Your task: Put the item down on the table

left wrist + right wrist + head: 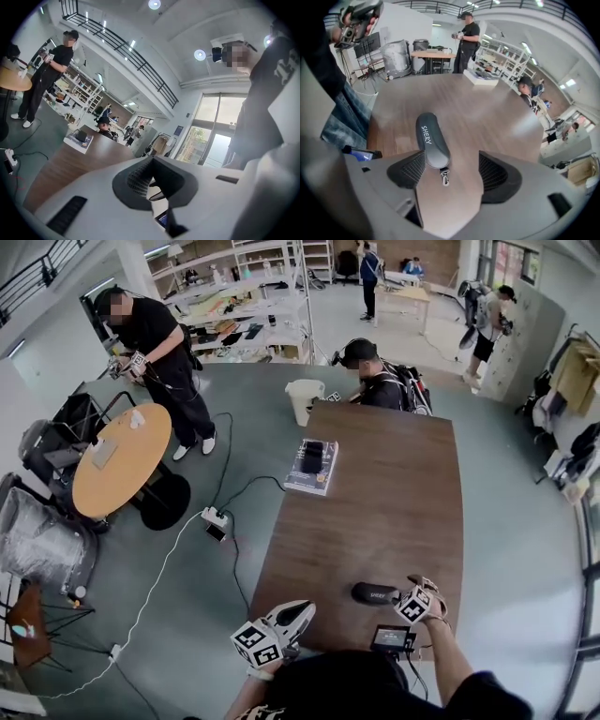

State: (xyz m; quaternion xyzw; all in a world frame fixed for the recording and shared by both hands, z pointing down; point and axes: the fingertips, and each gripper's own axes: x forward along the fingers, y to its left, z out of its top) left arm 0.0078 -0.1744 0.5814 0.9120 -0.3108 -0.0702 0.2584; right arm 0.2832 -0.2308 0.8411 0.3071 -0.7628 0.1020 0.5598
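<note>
Room: an open hall with a grey-green floor, shelving at the far side and a railed gallery above.
Desk: a long brown wooden desk runs away from the wearer down the middle of the head view.
Dark case: an oblong zipped dark case printed "SHERY" lies flat on the desk near its near edge, zip pull pointing towards the camera.
Right claw: the right claw stands wide. The case's near end lies between the pads, close against the pad on the view's left. The other pad is clear of it, with bare desk between.
Left claw: the left claw is held up off the desk beside the near edge, tilted upward. Its pads are drawn narrow with nothing between them.
Screen device: a small lit screen device sits at the near edge, just beside the right claw.
Flat box: a flat box with a dark object on top rests at the desk's left edge, well apart from the case.
Round table: an orange round table stands to the left on the floor.
People: a standing person in black is beyond the round table. A seated person is at the desk's far end.
</note>
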